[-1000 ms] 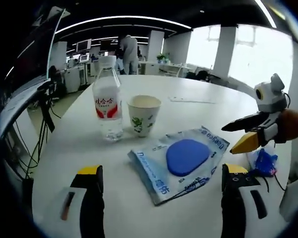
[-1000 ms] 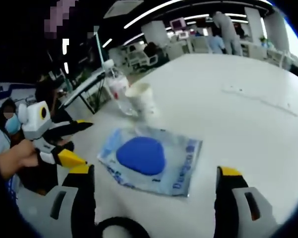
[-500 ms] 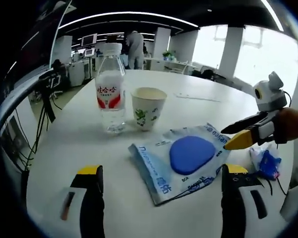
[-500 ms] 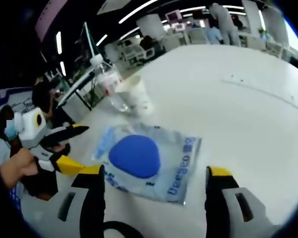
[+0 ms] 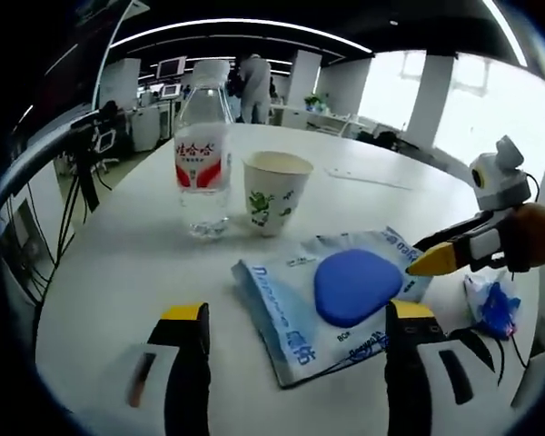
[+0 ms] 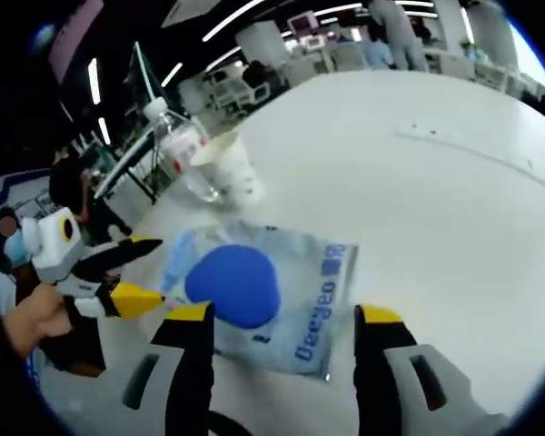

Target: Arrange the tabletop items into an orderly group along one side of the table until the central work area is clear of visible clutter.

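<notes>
Bench: (image 5: 118,245) white, smooth and round-edged, taking most of both views.
Packet: (image 5: 291,318) flat, glossy pale-blue plastic pouch with blue lettering, lying lower centre in the left gripper view, between the two sets of tongs; in the right gripper view (image 6: 318,282) it lies just past the jaw tips.
Blue pad: (image 5: 354,284) matte, rounded, inside the packet.
Water bottle: (image 5: 203,168) clear plastic with a red and white label, upright at upper left of the left gripper view, just beside the cup.
Paper cup: (image 5: 275,191) white with a green print, upright at upper centre, well apart from the packet.
Blue wrapper: (image 5: 490,304) small and crinkled, at the right edge.
Left tongs: (image 5: 295,318) jaws wide apart, black with yellow tips, holding nothing.
Right tongs: (image 6: 280,315) jaws wide apart, holding nothing; seen from the left gripper view (image 5: 427,254) their yellow tip is at the packet's right edge, touching or not I cannot tell.
</notes>
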### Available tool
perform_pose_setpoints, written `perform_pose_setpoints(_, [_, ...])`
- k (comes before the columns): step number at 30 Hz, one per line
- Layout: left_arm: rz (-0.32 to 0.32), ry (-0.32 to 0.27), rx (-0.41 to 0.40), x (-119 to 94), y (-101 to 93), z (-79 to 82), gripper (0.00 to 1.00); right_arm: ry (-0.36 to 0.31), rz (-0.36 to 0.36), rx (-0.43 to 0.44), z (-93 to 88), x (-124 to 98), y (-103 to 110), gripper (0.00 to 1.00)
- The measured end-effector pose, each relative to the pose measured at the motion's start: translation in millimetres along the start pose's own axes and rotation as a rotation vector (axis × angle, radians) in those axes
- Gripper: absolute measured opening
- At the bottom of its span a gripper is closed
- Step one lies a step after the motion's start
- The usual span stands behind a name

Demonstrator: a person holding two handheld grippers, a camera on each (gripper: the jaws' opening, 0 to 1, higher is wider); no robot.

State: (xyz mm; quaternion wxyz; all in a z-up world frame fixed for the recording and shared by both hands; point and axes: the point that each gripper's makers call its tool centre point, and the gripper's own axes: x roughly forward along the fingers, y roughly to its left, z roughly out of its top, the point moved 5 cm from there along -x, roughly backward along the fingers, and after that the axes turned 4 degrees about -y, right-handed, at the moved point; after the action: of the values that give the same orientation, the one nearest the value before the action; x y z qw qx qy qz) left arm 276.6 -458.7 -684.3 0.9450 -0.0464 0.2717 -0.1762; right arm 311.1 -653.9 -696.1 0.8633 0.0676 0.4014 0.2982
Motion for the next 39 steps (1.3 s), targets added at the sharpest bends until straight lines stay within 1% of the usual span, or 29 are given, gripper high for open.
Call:
perform_pose_setpoints(1, [0.008,-0.009,0.031,2,0.4,-0.3,0.62,0.002,-0.012,-0.002,-0.3,0,-1,0.53])
perform_pose_setpoints(2, [0.009,0.005,0.032,4,-0.2,-3.1,0.57,0.000,-0.014,0.000,-0.4,0,-1,0.51])
perform_pose_setpoints(4, [0.004,0.013,0.012,8,-2.0,-6.6,0.58,-0.012,-0.026,0.008,-0.1,2,-2,0.47])
perform_pose_setpoints(8, [0.026,0.036,0.016,11,-1.7,-11.5,0.55,-0.013,-0.041,-0.013,-0.8,2,-2,0.44])
perform_pose_setpoints(13, [0.032,0.046,0.014,11,-2.4,-14.8,0.44,-0.021,-0.052,-0.001,-0.7,2,-5,0.39])
perform_pose_setpoints(15, [0.036,0.029,-0.017,11,-2.4,-14.1,0.39,-0.025,-0.051,0.005,-2.2,1,-6,0.38])
perform_pose_setpoints(17, [0.036,0.030,-0.017,11,-0.9,-13.6,0.37,-0.034,-0.068,0.003,-4.5,0,-6,0.35])
perform_pose_setpoints(20, [0.040,0.035,-0.023,10,0.3,-13.1,0.35,-0.037,-0.086,0.000,-7.3,-1,-8,0.28])
perform_pose_setpoints(21, [0.044,0.032,-0.024,10,0.9,-13.0,0.32,-0.037,-0.096,0.001,-8.7,-1,-10,0.22])
perform_pose_setpoints(22, [0.059,0.034,-0.019,10,2.9,-13.5,0.28,-0.025,-0.098,-0.003,-11.3,-2,-10,0.17])
perform_pose_setpoints(23, [0.085,0.060,-0.005,9,5.7,-18.0,0.20,-0.031,-0.132,-0.035,-10.7,-3,-15,0.14])
perform_pose_setpoints(24, [0.104,0.044,0.000,10,8.6,-16.8,0.13,-0.015,-0.148,-0.073,-12.3,-4,-18,0.10])
perform_pose_setpoints(25, [0.095,0.030,-0.005,11,9.1,-15.7,0.12,-0.017,-0.145,-0.074,-12.6,-4,-17,0.09])
perform_pose_setpoints(26, [0.068,0.006,-0.078,13,6.5,-14.9,0.12,-0.022,-0.145,-0.061,-11.9,-4,-17,0.09])
perform_pose_setpoints(27, [0.077,0.010,-0.067,13,9.7,-14.7,0.11,-0.026,-0.144,-0.061,-11.3,-5,-17,0.08])
perform_pose_setpoints(29, [0.073,0.028,-0.014,14,7.8,-13.9,0.11,-0.033,-0.145,-0.064,-10.5,-6,-17,0.07])
perform_pose_setpoints(30, [0.075,0.029,-0.010,15,5.9,-13.5,0.11,-0.033,-0.147,-0.071,-10.1,-6,-17,0.06])
perform_pose_setpoints(33, [0.073,0.031,-0.019,16,3.2,-13.1,0.10,-0.044,-0.163,-0.089,-7.9,-8,-18,0.04])
perform_pose_setpoints(35, [0.077,0.034,-0.025,16,1.2,-12.8,0.10,-0.052,-0.158,-0.089,-6.1,-10,-17,0.01])
perform_pose_setpoints(37, [0.078,0.023,-0.028,15,-0.6,-11.2,0.09,-0.049,-0.162,-0.087,-4.2,-12,-17,0.00])
perform_pose_setpoints(39, [0.068,0.011,-0.051,16,-3.9,-9.4,0.07,-0.046,-0.176,-0.105,-2.9,-14,-17,0.00])
